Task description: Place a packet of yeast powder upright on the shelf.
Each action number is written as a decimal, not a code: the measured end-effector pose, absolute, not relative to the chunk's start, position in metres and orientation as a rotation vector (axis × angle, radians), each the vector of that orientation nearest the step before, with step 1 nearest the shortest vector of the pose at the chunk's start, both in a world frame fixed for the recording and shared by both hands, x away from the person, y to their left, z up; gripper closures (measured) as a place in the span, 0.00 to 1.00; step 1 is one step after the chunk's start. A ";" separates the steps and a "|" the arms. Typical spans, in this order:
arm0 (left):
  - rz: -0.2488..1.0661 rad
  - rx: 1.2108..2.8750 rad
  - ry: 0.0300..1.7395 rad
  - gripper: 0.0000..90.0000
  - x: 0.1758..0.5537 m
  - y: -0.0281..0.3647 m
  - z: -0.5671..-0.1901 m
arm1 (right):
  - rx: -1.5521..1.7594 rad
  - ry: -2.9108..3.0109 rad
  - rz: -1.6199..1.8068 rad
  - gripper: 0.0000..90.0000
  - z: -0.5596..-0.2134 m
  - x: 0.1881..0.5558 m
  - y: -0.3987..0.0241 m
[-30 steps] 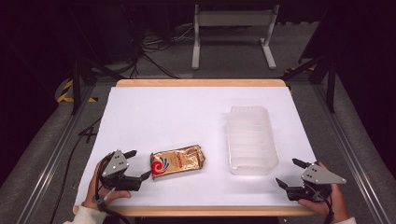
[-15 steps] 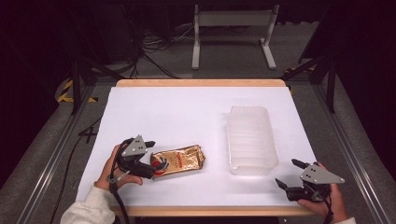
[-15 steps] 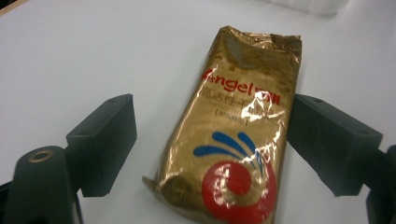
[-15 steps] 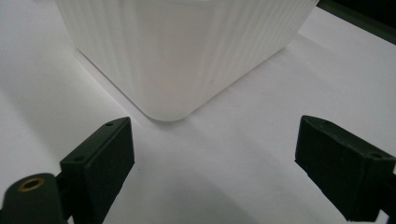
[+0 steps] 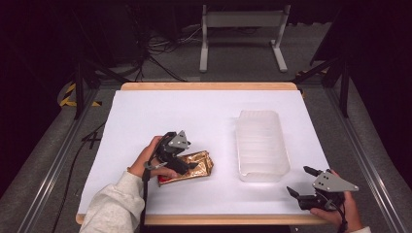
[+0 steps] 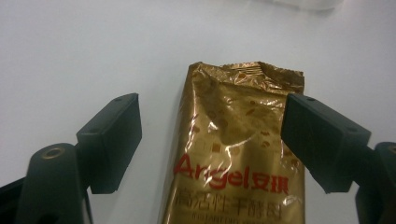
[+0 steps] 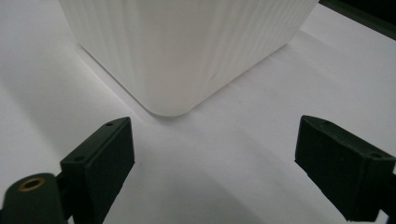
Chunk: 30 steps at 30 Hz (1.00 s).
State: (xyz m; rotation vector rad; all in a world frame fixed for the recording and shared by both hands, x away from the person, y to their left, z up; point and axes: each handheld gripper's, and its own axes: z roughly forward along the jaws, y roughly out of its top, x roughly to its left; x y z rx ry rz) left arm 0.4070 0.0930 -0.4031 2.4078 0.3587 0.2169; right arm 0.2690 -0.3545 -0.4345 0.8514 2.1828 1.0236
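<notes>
Gold packet [image 6: 238, 154] between spread left gripper [image 6: 210, 140]
Jaws just closing, untouched; right gripper [image 5: 305, 183] spread at 5 o'clock of white tub [image 5: 260, 143]; counter [image 5: 160, 111].

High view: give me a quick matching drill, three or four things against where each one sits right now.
Things:
1. gold packet
2. white tub
3. left hand-held gripper
4. right hand-held gripper

Places:
A. near right corner of the table, jaws apart, nothing between them
B. right half of the table
C. lying flat, left of the tub
D. over the packet, jaws either side of it, not pressing

Pairs: 1-C, 2-B, 3-D, 4-A
</notes>
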 end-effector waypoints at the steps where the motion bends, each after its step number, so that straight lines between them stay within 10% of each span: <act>1: 0.214 2.413 0.365 0.24 0.409 0.090 -0.404 | 0.848 2.182 1.024 0.14 -0.435 0.269 -0.355; 19: 0.079 2.559 0.356 0.26 0.437 0.046 -0.425 | 0.862 2.185 1.021 0.14 -0.436 0.268 -0.356; 30: -0.049 2.601 0.311 0.56 0.433 0.039 -0.424 | 0.845 2.175 1.016 0.14 -0.435 0.267 -0.355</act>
